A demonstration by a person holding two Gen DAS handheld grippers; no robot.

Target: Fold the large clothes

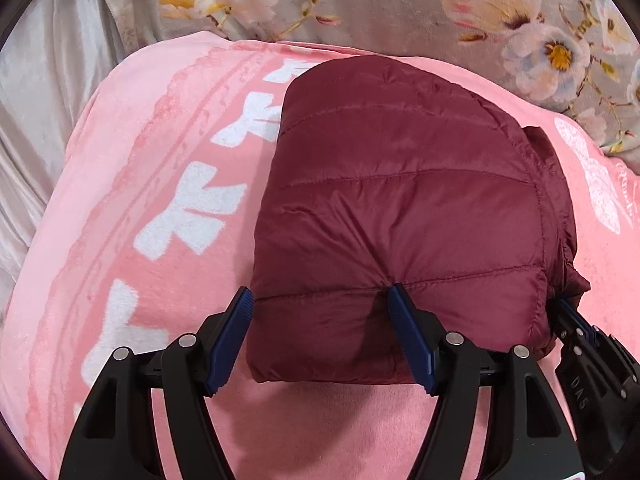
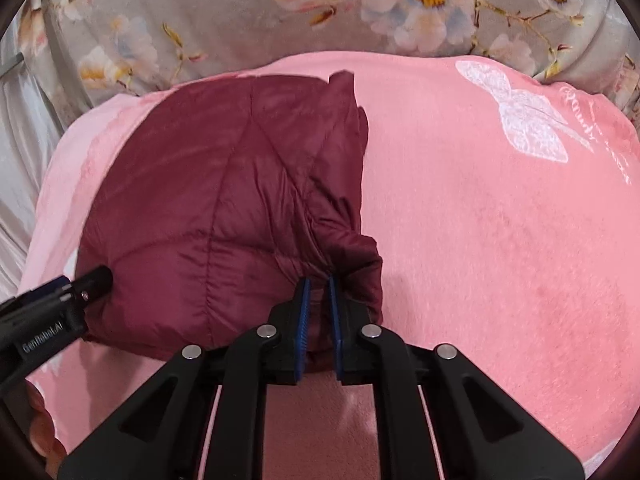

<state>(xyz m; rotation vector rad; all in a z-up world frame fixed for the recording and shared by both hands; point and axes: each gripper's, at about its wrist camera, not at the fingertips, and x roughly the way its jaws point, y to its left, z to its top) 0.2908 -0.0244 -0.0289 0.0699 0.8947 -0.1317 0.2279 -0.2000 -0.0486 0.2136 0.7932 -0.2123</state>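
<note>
Left wrist view: left tongs (image 1: 320,300) gape released astride the near-left edge of the folded maroon jacket (image 1: 400,200), which lies on the pink blanket (image 1: 120,200) and runs lengthwise away from both hands. At its near-right corner, right tongs (image 2: 318,284) pinch a fold tight. Only the right wrist view shows that pinch and the jacket's ragged right side.

You see a dark maroon quilted jacket (image 1: 404,208) at frame centre. Beneath it lies a pink blanket (image 1: 168,152) with white butterfly and letter prints. Along the top, a grey floral cover (image 2: 224,12) shows white, pink and yellow blooms.
</note>
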